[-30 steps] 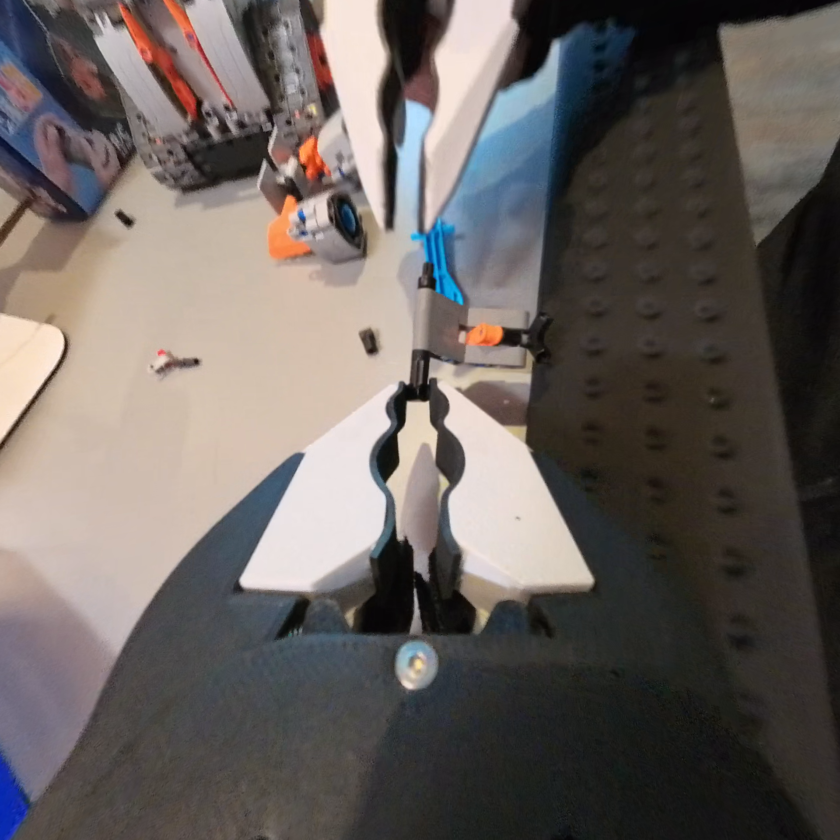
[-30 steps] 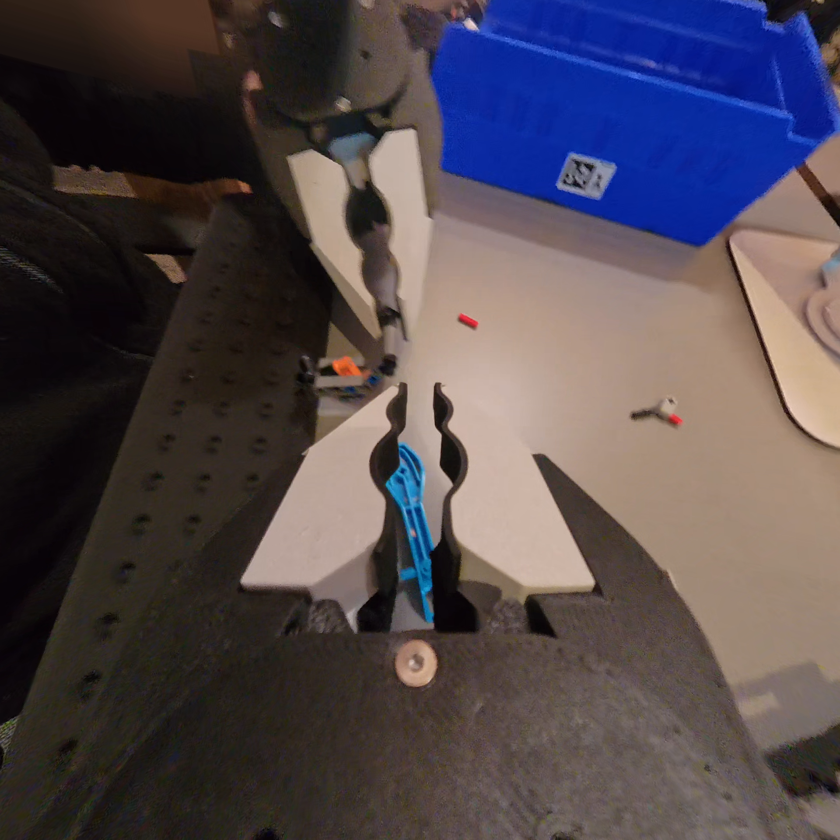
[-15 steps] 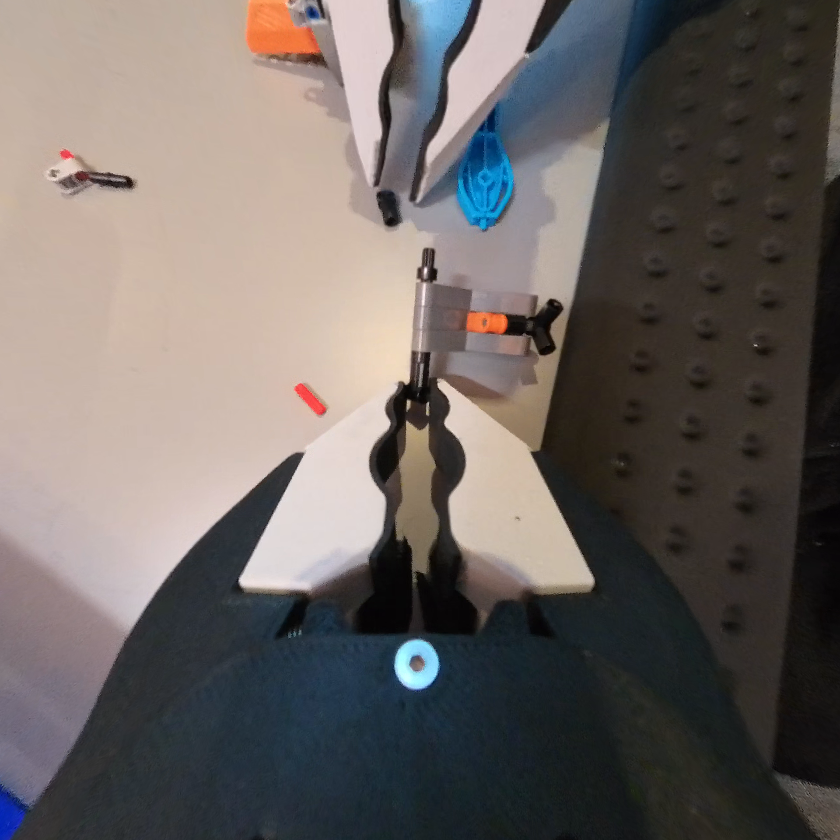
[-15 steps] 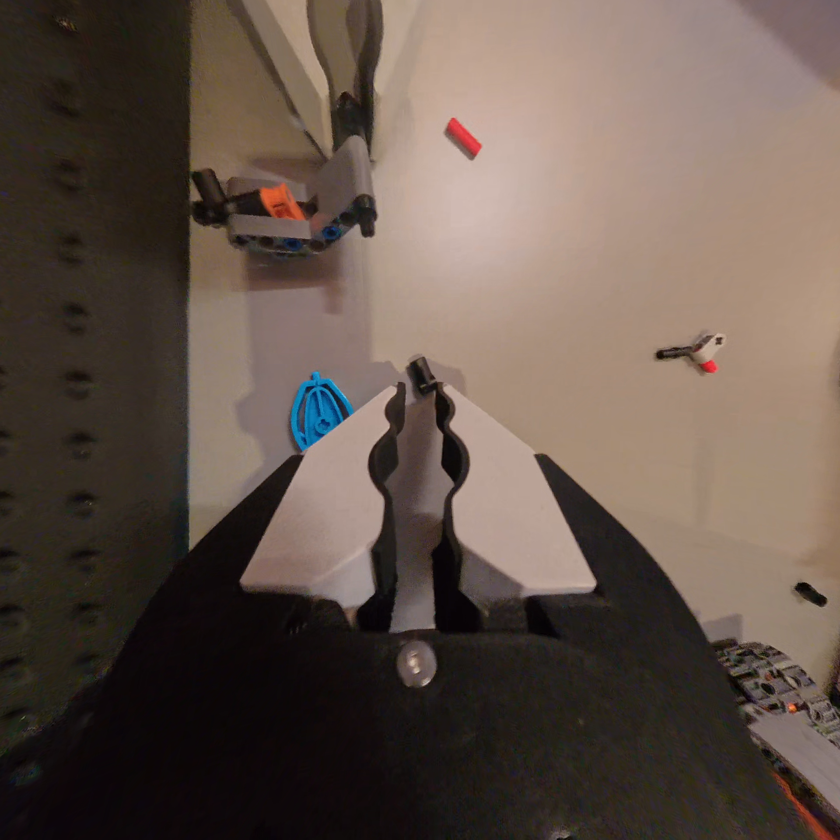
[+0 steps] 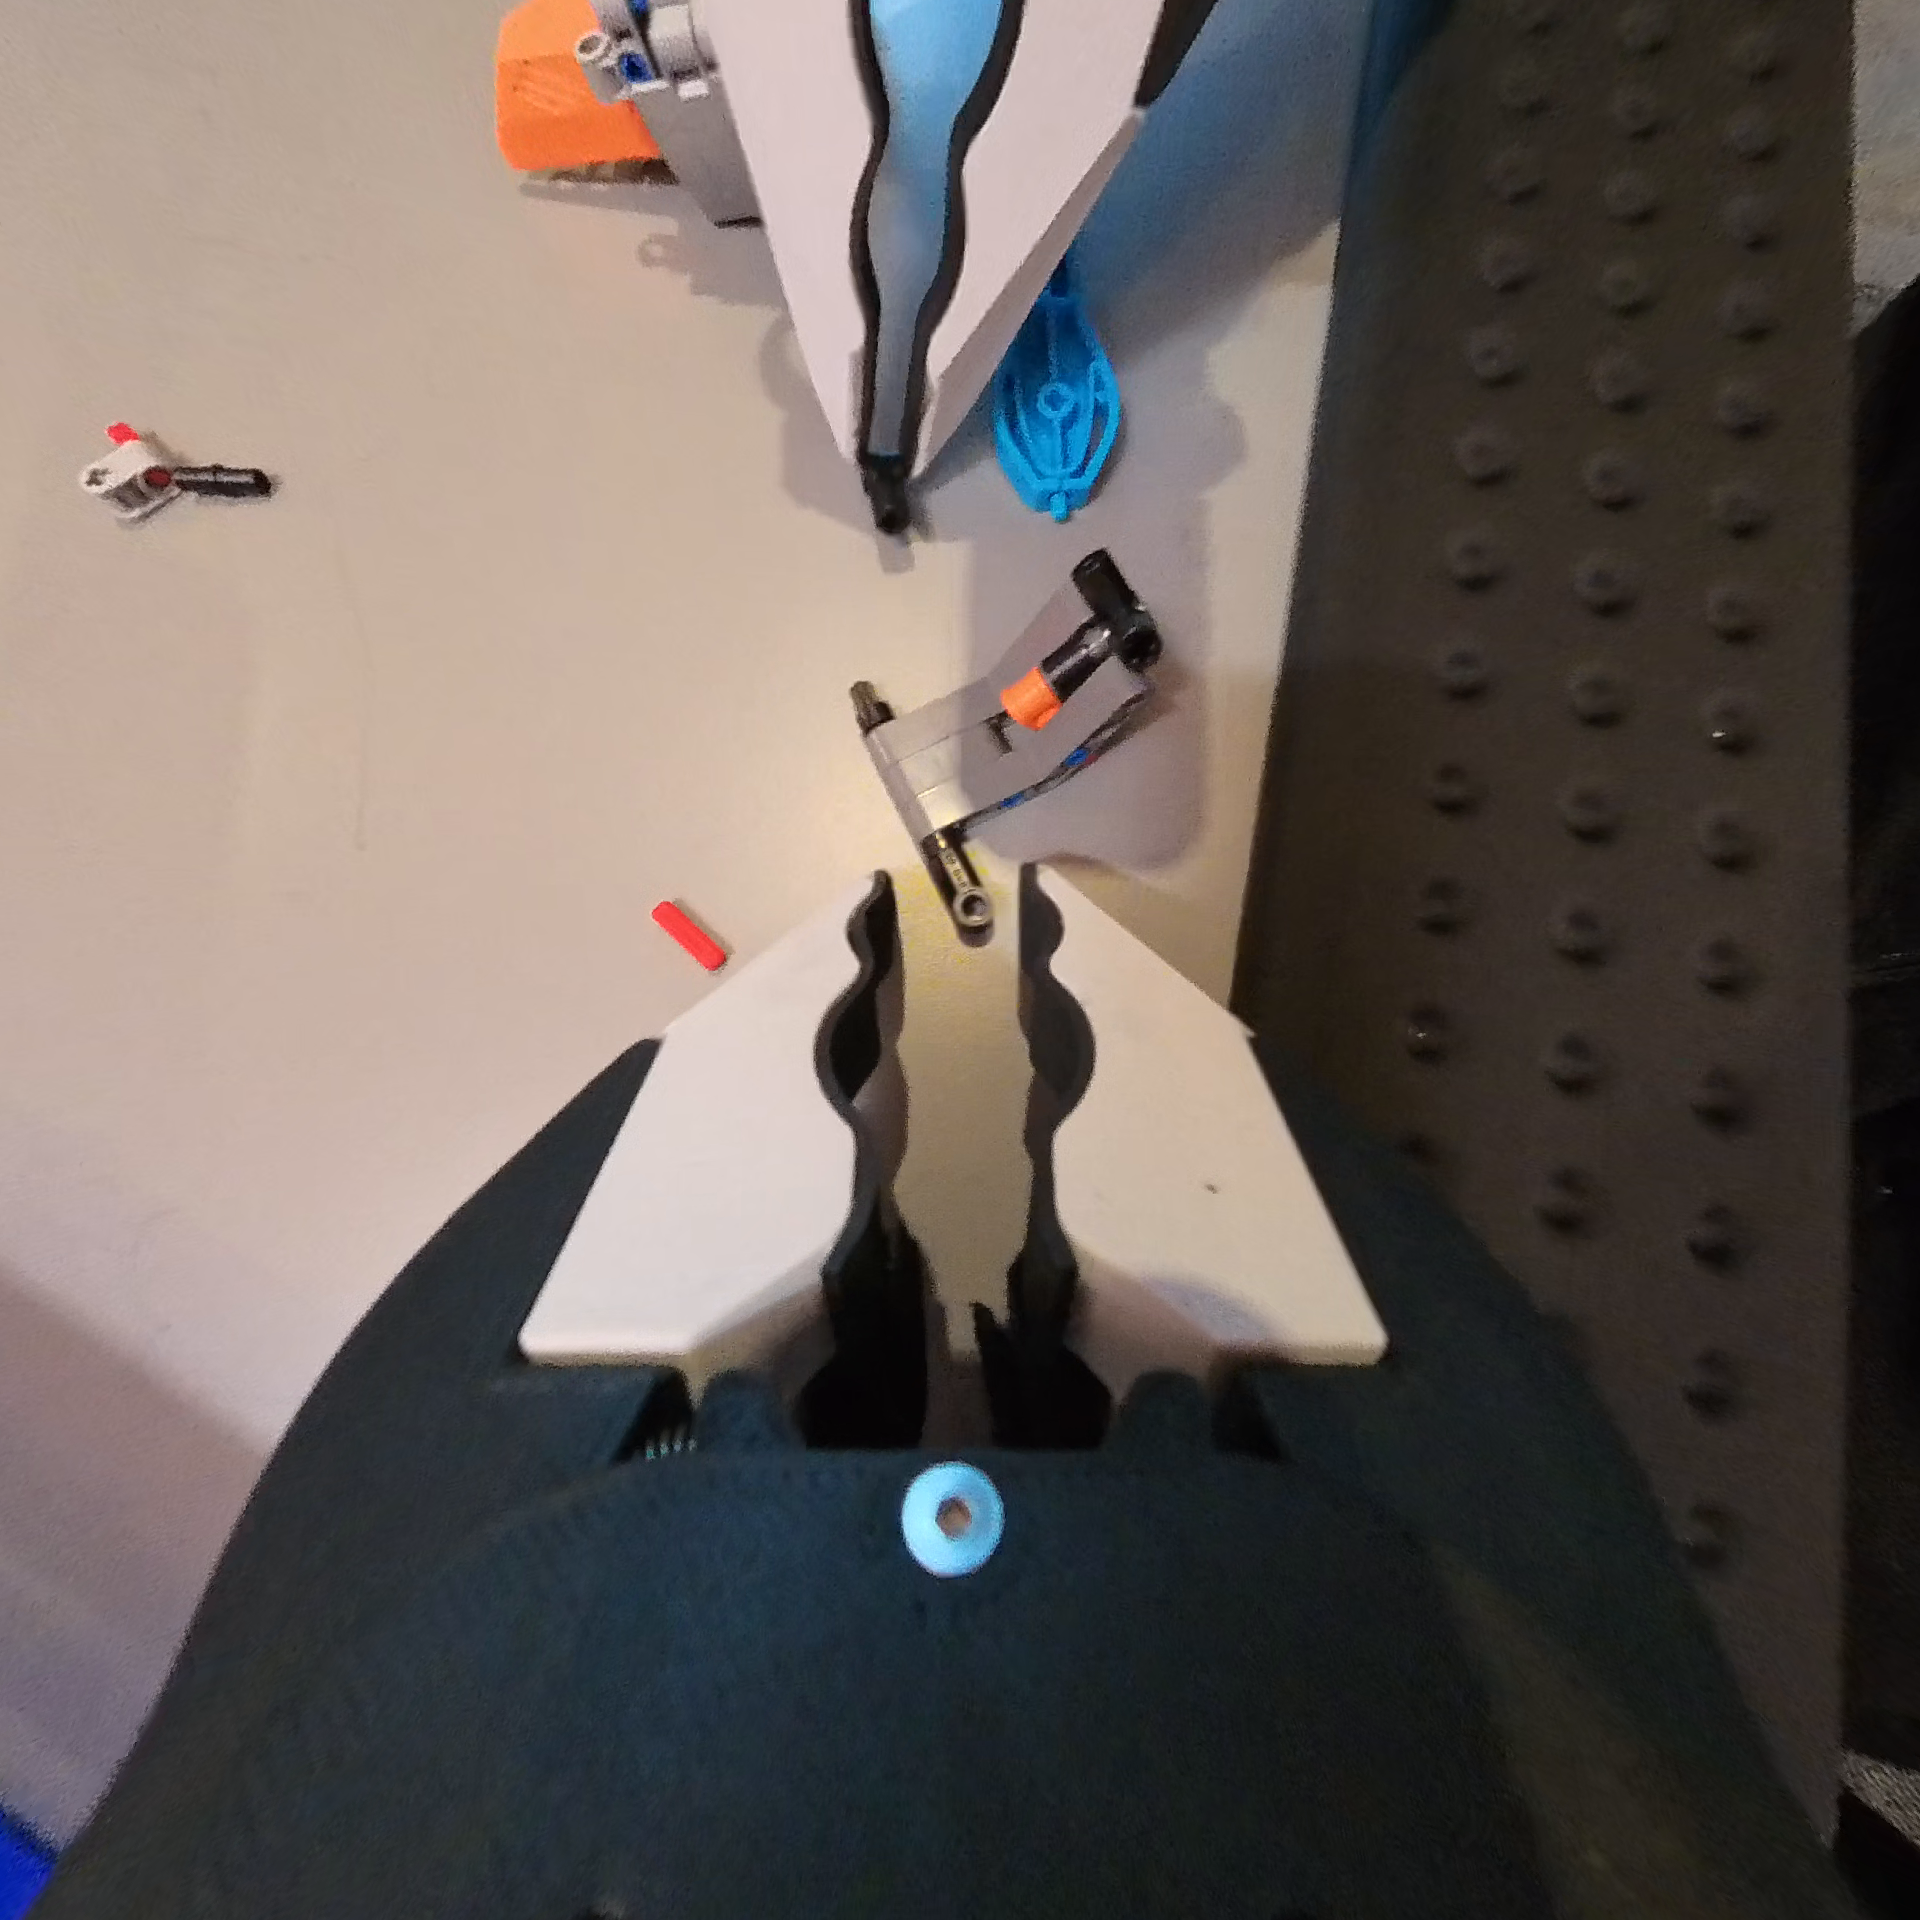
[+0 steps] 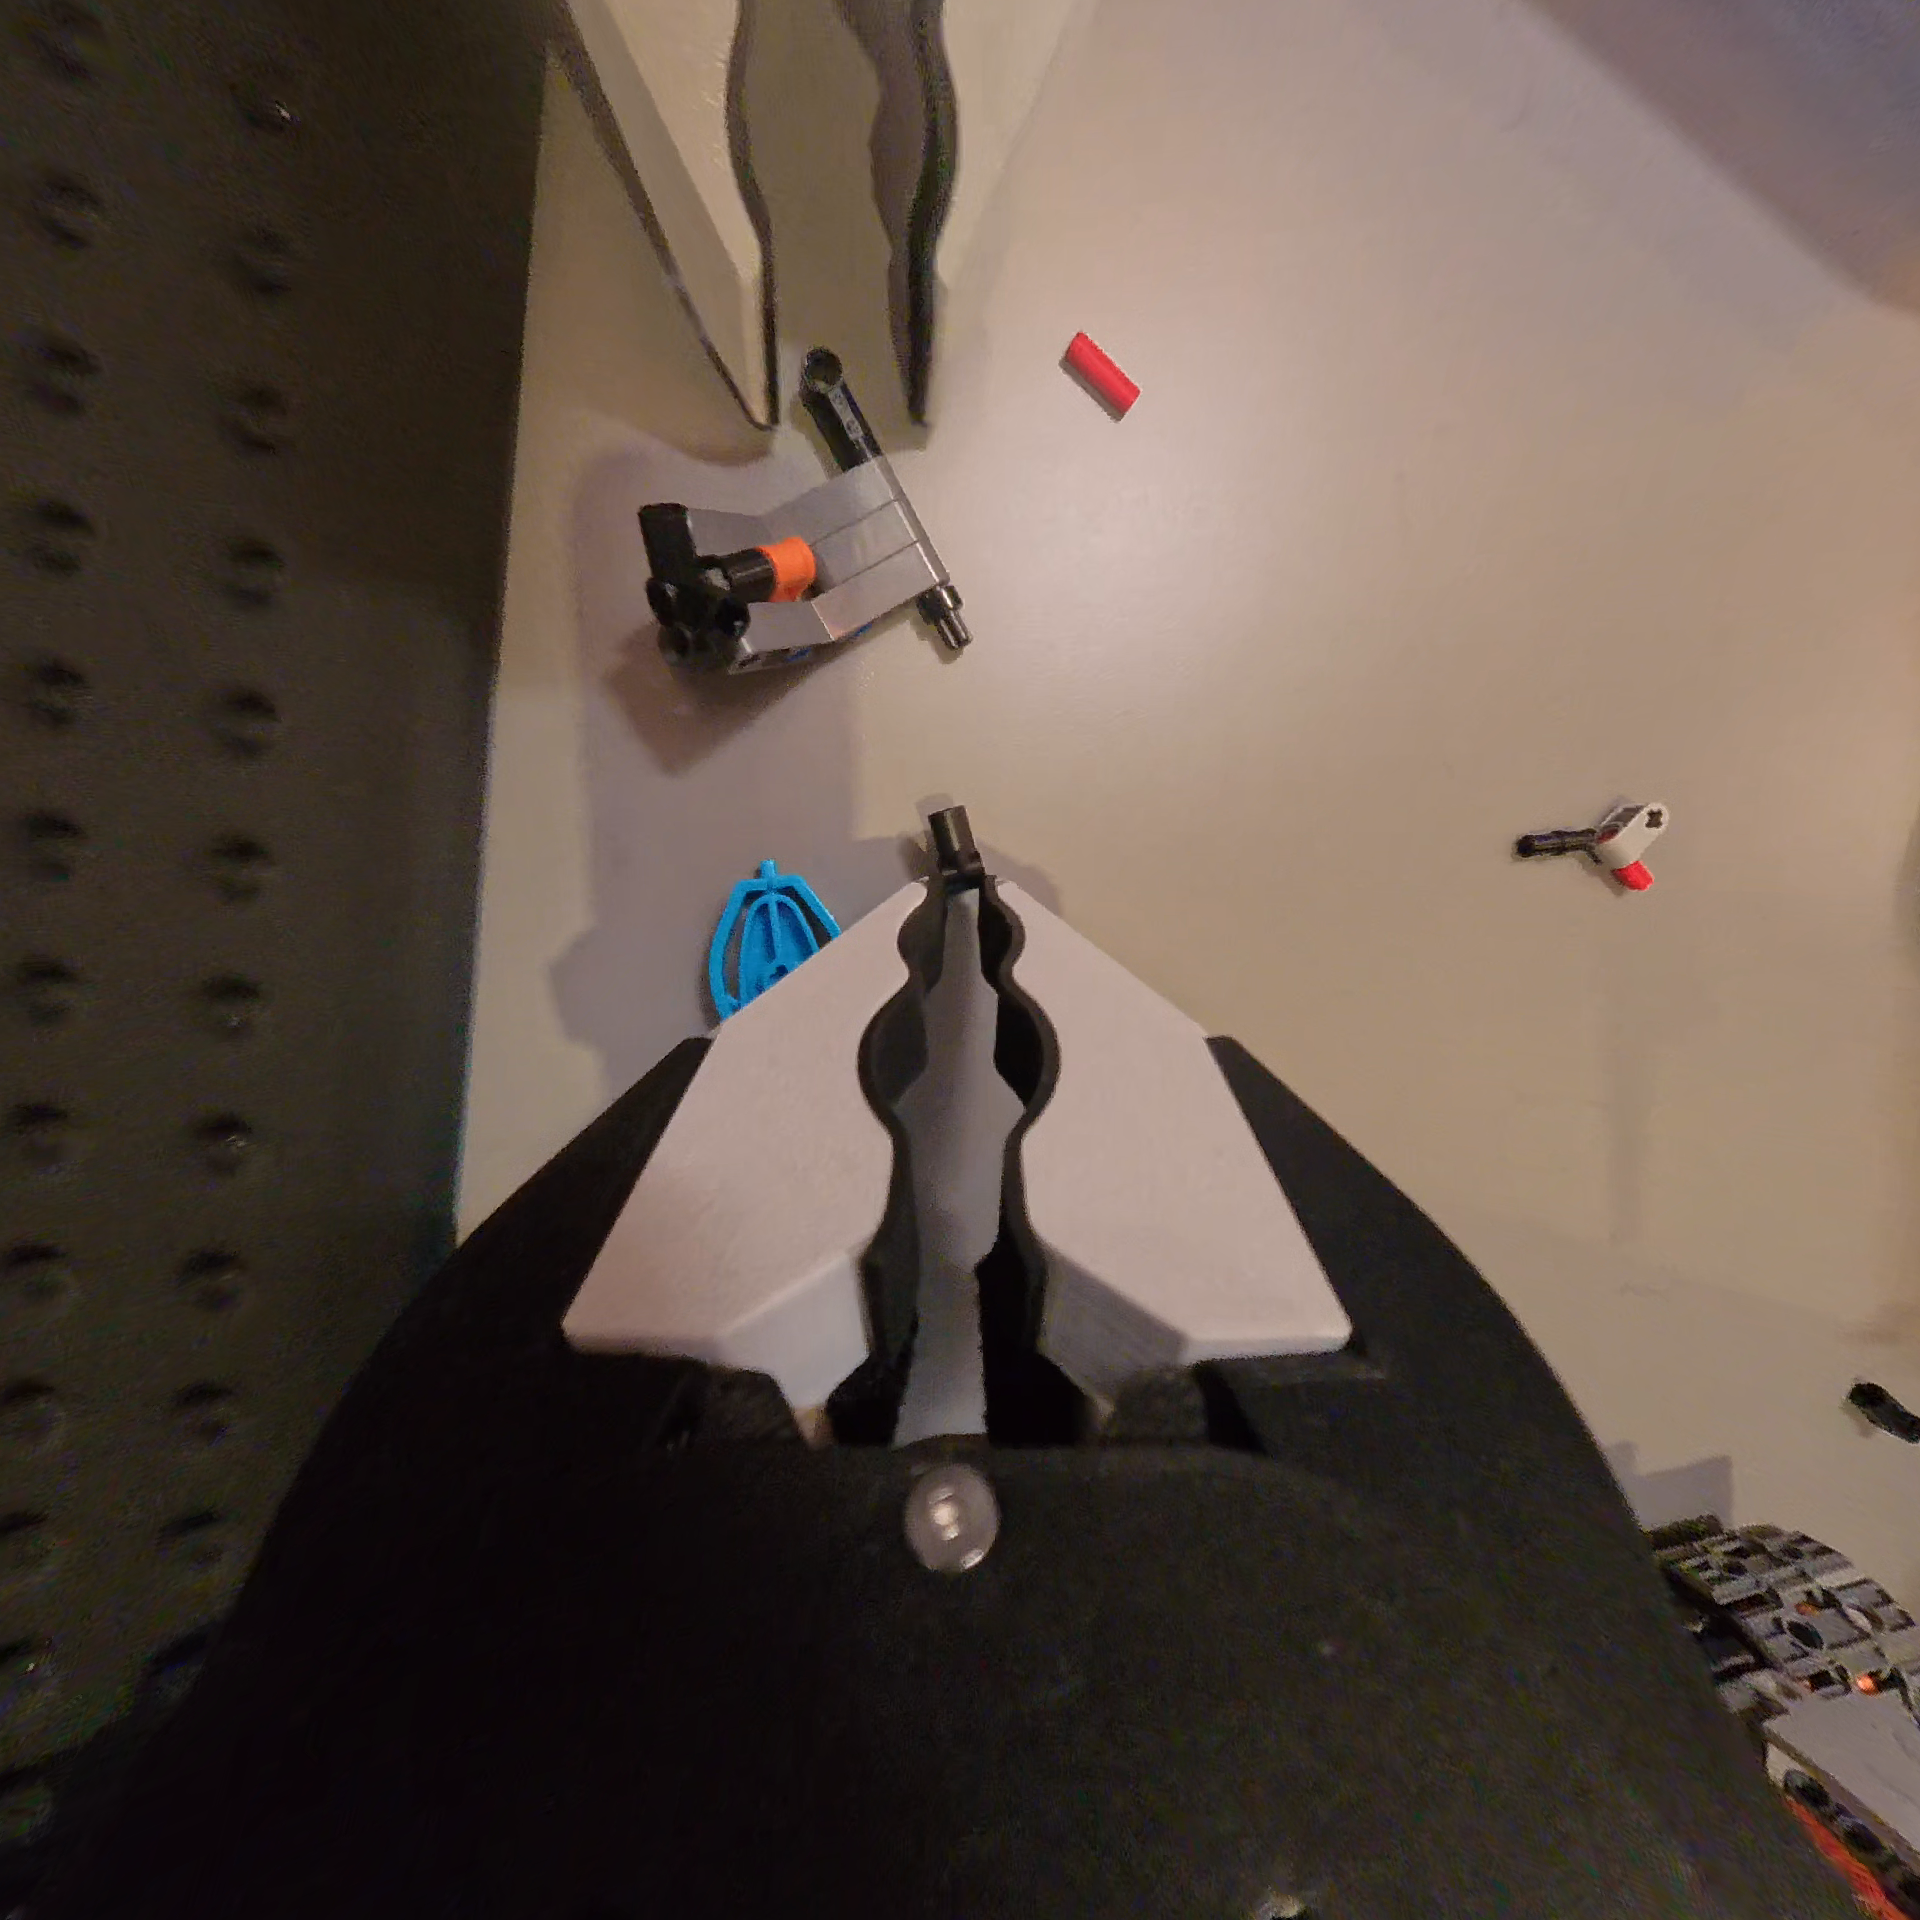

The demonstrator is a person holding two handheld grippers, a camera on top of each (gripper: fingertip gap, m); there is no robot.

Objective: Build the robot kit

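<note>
- Firstly, in the left wrist view, the left gripper [image 5: 954,894] stands partly open, with a clear gap between its two pale wedge-shaped fingers, and it grips nothing.
- Between its tips lies the ringed end of a thin black axle. The axle belongs to the small grey plastic assembly [image 5: 997,738], which lies tilted on the smooth beige table [image 5: 416,727]. I cannot tell if the axle touches a finger.
- This assembly is made of flat grey beams, an orange bush and a black cross connector, and it lies just beside the black studded board [image 5: 1558,727], which has a matt, rough surface.
- Farther off, the right gripper [image 5: 888,468] points down with the small black plastic pin [image 5: 888,504] at its tips. The blue openwork leaf-shaped piece [image 5: 1060,416] lies just beside it.
- Lying apart on the table are a short red tube [image 5: 688,935], a white connector with a black pin [image 5: 156,478] and an orange block [image 5: 561,114].
- Next, in the right wrist view, the right gripper [image 6: 956,888] is closed, and the small black plastic pin [image 6: 954,836] is pinched at the very ends of its wavy black pads and sticks out forward.
- The blue openwork leaf-shaped piece [image 6: 769,935] is partly hidden by its left finger, and the small grey plastic assembly [image 6: 821,571] lies ahead, near the left gripper [image 6: 842,405].
- At the lower right is a grey tracked model [image 6: 1787,1642] with many small links.
</note>
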